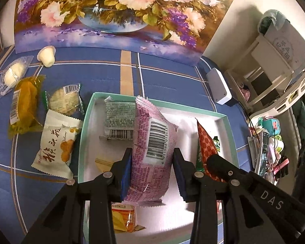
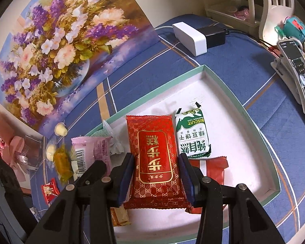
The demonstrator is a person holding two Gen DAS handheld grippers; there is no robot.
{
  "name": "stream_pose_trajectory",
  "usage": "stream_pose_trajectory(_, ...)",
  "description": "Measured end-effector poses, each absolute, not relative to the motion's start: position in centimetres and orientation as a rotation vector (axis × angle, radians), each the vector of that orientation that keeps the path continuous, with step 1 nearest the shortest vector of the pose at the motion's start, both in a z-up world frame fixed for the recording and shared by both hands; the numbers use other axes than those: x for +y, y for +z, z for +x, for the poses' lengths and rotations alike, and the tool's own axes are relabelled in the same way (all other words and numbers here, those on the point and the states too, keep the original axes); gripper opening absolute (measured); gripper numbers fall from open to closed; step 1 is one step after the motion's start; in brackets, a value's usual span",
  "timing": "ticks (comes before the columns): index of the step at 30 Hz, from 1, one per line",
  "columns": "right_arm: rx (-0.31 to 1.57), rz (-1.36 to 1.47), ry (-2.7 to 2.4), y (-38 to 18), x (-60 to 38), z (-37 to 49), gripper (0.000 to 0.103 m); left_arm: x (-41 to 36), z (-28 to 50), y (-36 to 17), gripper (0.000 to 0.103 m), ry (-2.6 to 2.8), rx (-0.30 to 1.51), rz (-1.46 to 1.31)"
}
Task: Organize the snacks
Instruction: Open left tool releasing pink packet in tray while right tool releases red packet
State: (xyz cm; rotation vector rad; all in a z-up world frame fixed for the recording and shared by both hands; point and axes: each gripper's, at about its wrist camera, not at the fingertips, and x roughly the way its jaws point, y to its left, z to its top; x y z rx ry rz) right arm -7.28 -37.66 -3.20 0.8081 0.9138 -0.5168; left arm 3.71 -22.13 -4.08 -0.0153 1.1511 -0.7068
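A shallow white tray with a mint-green rim [image 1: 225, 120] [image 2: 203, 69] lies on the blue cloth. My left gripper [image 1: 152, 160] is shut on a pink snack packet [image 1: 152, 142], held over the tray's left part. My right gripper [image 2: 156, 166] is shut on a red packet with gold lettering [image 2: 154, 154], held over the tray. The red packet also shows in the left wrist view [image 1: 206, 142], the pink one in the right wrist view [image 2: 93, 150]. In the tray lie a grey-green packet [image 1: 119, 120], a green biscuit packet [image 2: 193, 136], an orange packet [image 1: 125, 217] and another red packet [image 2: 215, 168].
Loose snacks lie left of the tray: a white packet with orange print [image 1: 55, 144], a round biscuit packet [image 1: 64, 99], a yellow packet [image 1: 25, 105], a clear-wrapped white cake [image 1: 13, 75], a white cup [image 1: 46, 56], a small red candy [image 2: 49, 190]. A flower painting [image 1: 111, 14] stands behind. A white box [image 2: 189, 35] and a phone on a stand [image 2: 296, 77] are at the right.
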Motion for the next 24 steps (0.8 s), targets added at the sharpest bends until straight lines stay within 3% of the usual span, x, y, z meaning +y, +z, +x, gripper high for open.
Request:
stream_pose_trajectory(15, 0.932, 0.766, -0.511, -2.7, -36.8, -6.9, 0.049, -20.3, 4.5, -2.2, 0.060, -0.596, 1.138, -0.013)
stream_pose_trajectory(22, 0.924, 0.713, -0.509, -1.2, -35.9, -6.6, 0.049, -17.6, 5.9, -1.2, 0.062, -0.493, 1.136, -0.043)
stream_pose_trajectory(24, 0.927, 0.682, -0.505, -0.7, -35.2, -6.2, 0.056, -16.9, 6.4, -1.0, 0.072, -0.458, 1.131, -0.039)
